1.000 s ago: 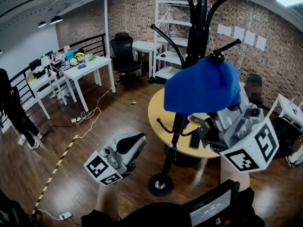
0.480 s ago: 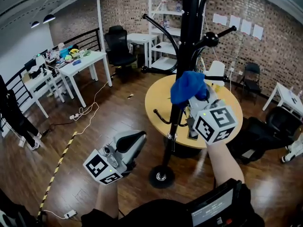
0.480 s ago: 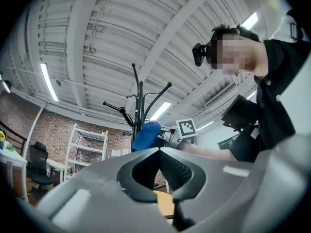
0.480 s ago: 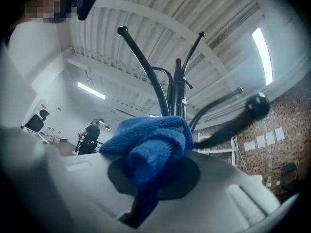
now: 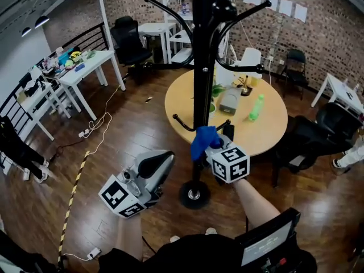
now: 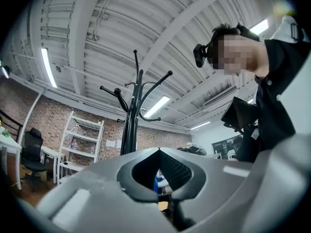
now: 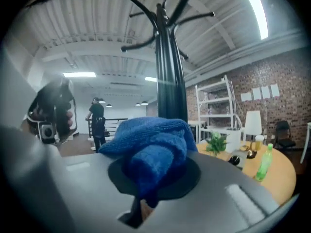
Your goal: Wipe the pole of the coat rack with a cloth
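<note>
- The right tongs (image 5: 211, 148) are clamped on a bunched blue cloth (image 5: 202, 141). The wad bulges ahead of and above the tips, so that cloth rather than the tongs meets the rack.
- The pole (image 5: 202, 67) stands directly ahead of the right tongs. The cloth appears pressed against its lower stretch, just under the low hooks and above the base (image 5: 194, 194).
- Judgement: the wipe is at the low end of the pole. The cloth fills the jaws, so the hold looks secure enough for rubbing.
- The left tongs (image 5: 153, 166) are closed on nothing, held low, left of the pole and well apart from it. They are judged idle and parked clear of the wiping side.
- The round tabletop (image 5: 267, 135) lies beyond the pole, to the right of the right tongs, and takes no part.
</note>
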Demonstrator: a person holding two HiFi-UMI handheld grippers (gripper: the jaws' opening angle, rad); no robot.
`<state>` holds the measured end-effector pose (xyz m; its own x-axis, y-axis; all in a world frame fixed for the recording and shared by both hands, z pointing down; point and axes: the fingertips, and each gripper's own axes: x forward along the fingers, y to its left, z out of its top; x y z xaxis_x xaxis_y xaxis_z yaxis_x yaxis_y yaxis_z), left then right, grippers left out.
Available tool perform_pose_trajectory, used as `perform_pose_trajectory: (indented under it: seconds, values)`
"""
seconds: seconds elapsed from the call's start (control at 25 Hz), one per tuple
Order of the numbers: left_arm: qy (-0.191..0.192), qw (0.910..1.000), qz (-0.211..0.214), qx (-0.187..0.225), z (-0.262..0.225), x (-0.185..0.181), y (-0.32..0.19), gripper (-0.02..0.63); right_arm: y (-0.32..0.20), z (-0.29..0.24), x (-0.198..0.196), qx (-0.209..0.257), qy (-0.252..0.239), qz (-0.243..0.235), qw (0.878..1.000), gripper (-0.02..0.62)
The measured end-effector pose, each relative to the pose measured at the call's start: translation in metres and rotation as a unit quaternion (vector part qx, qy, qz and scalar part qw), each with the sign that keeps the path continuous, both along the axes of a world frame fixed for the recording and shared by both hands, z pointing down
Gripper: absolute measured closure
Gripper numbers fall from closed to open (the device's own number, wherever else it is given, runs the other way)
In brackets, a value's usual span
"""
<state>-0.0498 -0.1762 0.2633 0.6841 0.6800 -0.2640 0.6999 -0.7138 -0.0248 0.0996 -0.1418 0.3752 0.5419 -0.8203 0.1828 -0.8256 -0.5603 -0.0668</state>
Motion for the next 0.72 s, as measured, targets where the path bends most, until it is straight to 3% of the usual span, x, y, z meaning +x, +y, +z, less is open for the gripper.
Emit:
perform_pose_trajectory:
  seconds: [0.2,0.4,0.52,0.72]
  values:
    - [-0.015,0.9998,0.010,-0.003,0.010,0.000,0.009,0.614,0.005,0.055,-0.022,-0.045,-0.104,-0.021,0.993,0.574]
    - [-0.021,0.9997,0.001,-0.009,0.016,-0.001,0.003,0.614,0.009,0.041,-0.066,-0.054,-0.181,-0.110,0.976,0.574]
    - [-0.017,0.9998,-0.007,-0.010,0.014,-0.003,-0.003,0.614,0.003,0.045,-0.054,-0.047,-0.174,-0.094,0.979,0.574]
    - [-0.012,0.9996,-0.024,-0.009,0.011,-0.007,-0.016,0.614,0.009,0.045,-0.002,-0.010,-0.092,0.011,0.996,0.574]
